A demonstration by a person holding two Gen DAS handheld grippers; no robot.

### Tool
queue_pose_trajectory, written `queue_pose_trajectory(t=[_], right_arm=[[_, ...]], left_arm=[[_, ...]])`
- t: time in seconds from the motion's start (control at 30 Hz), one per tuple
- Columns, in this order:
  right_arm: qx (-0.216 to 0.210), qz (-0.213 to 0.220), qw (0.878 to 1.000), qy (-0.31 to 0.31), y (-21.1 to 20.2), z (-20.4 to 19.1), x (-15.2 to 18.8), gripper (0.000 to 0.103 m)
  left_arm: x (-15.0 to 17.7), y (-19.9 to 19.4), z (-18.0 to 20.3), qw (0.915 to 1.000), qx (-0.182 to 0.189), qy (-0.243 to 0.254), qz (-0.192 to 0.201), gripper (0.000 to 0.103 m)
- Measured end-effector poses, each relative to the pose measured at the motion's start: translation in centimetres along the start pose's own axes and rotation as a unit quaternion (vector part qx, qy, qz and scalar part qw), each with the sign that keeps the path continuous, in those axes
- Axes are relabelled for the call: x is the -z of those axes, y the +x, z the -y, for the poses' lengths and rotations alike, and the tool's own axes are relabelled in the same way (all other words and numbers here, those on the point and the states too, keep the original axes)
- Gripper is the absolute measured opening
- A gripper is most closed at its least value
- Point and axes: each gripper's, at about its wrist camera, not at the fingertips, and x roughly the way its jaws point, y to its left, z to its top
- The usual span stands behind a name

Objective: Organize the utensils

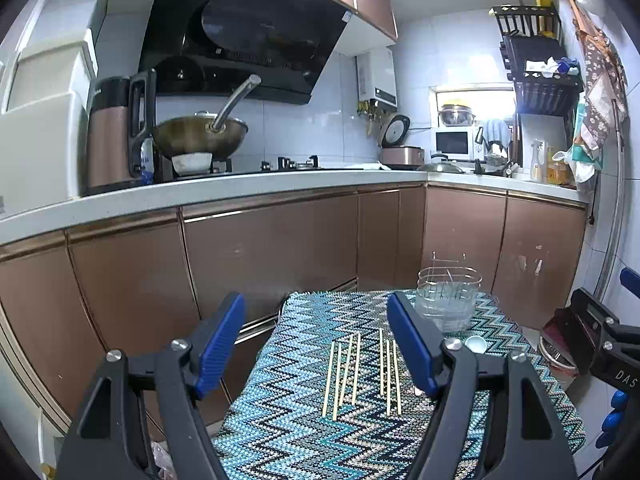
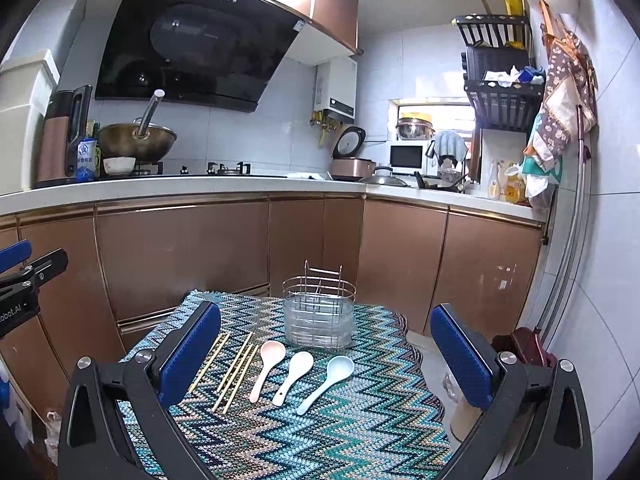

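Kitchen cabinets stand behind a zigzag cloth (image 2: 360, 420). Both claws, left (image 1: 316, 346) and right (image 2: 326, 354), are spread and hold nothing. Chopsticks (image 1: 362, 372) and three spoons (image 2: 298, 376) lie between the fingers; the caddy (image 2: 319, 318) ahead looks empty, so nothing seems sorted yet.

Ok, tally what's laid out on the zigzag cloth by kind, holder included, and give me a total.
Chopsticks: 7 single sticks visible in the left wrist view
Spoons: 3 (pink, white, pale blue)
Utensil holder: 1
Total: 11
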Motion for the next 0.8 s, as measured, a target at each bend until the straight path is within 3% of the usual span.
queue_pose_trajectory(t=[0.57,0.8], right_arm=[[-0.019,-0.036,0.999,0.0,4.4,0.2,0.8,0.103],[-0.035,-0.063,0.997,0.009,6.8,1.4,1.4,0.103]], left_arm=[[0.0,4.4,0.5,0.9995,-0.01,0.007,-0.028,0.072],[0.2,7.6,1.1,0.9978,-0.005,0.016,-0.064,0.072]])
